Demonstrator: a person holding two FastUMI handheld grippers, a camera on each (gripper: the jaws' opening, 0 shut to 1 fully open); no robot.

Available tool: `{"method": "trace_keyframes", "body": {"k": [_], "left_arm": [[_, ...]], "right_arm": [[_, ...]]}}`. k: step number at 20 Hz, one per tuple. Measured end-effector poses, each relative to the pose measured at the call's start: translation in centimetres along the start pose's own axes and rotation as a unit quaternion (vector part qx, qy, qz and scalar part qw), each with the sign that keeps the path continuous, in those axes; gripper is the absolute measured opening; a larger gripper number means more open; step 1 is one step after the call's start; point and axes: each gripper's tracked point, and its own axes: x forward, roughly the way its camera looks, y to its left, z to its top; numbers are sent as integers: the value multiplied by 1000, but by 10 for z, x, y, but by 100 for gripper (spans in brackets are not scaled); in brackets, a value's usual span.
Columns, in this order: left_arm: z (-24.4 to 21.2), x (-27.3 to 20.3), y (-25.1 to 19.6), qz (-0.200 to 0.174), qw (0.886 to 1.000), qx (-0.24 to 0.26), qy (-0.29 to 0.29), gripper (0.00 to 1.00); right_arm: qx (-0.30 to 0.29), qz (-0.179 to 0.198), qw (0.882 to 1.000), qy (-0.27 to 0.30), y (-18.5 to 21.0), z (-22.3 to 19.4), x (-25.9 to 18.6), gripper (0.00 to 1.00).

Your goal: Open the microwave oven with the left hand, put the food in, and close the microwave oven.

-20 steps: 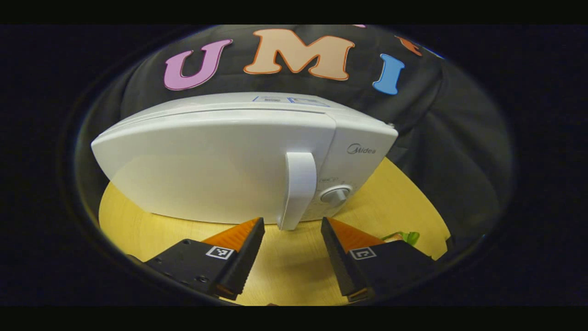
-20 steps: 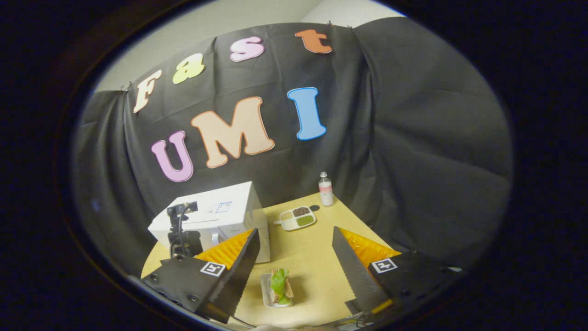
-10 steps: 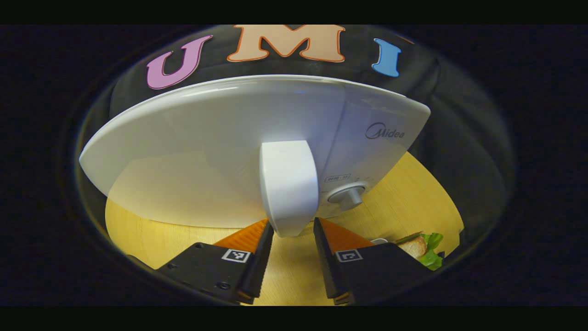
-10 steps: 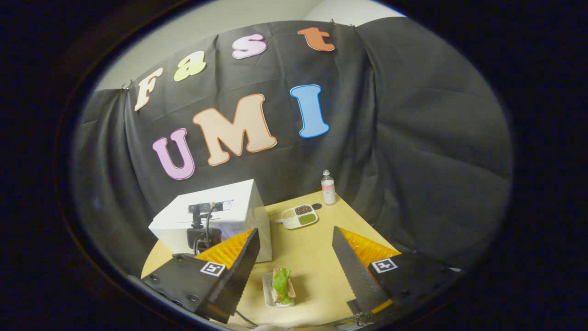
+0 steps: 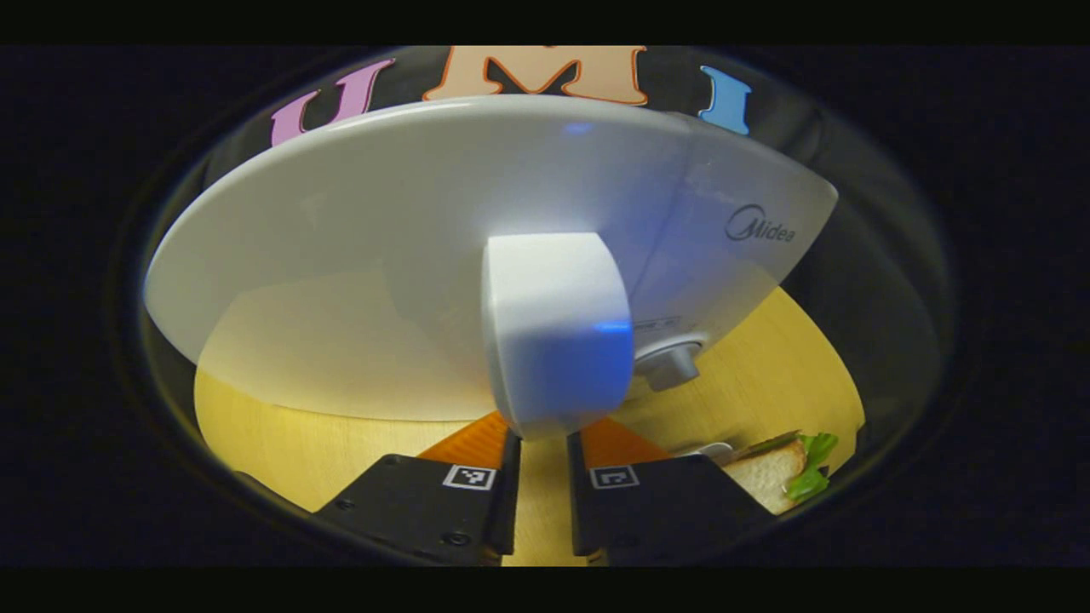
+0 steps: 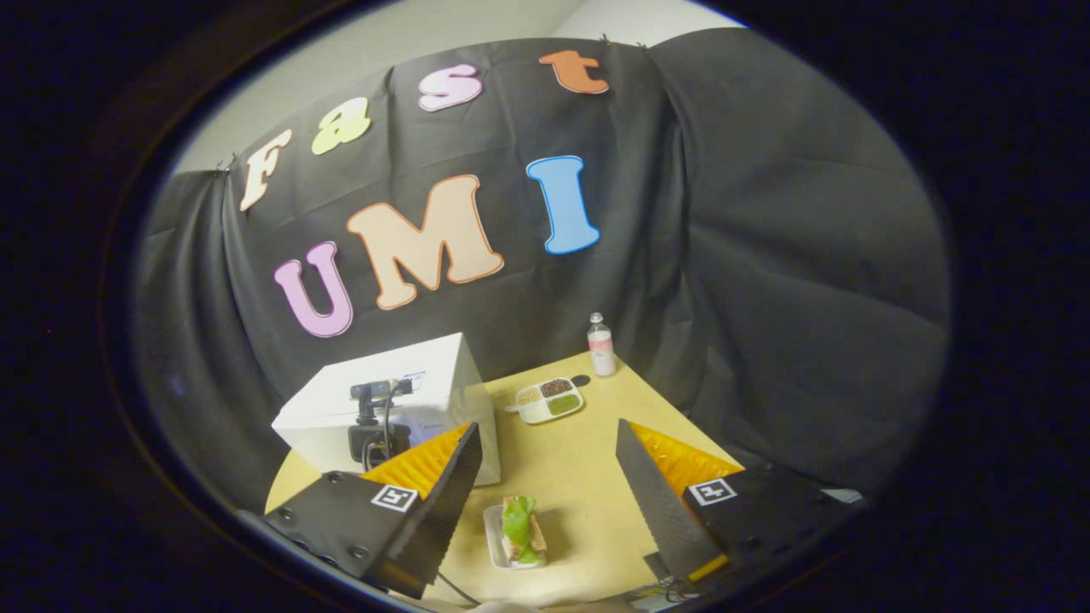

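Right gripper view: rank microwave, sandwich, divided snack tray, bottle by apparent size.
1. microwave, by far the largest.
2. sandwich and divided snack tray: look alike, and the sandwich sits nearer the camera, so unranked.
3. bottle, smallest, though farthest back.

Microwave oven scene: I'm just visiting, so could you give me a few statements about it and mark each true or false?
1. The microwave oven door is swung wide open. False: it looks shut.
2. The left tongs sit at the foot of the door handle, fingers close on either side. True.
3. The right tongs hold the sandwich. False: they are open above it, and it lies on its small white plate.
4. A bottle stands at the table's far edge. True.
5. The divided dish lies on top of the oven. False: it lies on the table.
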Motion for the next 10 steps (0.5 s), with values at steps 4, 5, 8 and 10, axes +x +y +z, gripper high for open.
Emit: {"method": "trace_keyframes", "body": {"k": [4, 5, 8, 10], "left_arm": [[-1, -1, 0, 3, 1000, -1, 0, 17], [-1, 0, 1, 4, 1000, -4, -1, 16], [-1, -1, 1, 14, 1000, -9, -11, 14], [-2, -3, 1, 21, 1000, -14, -17, 14]], "right_arm": [[0, -2, 1000, 0, -2, -3, -4, 99], [1, -4, 1000, 1, -4, -5, -6, 99], [7, -7, 1000, 8, -11, -11, -11, 92], [11, -10, 1000, 10, -15, -14, -14, 99]]}}
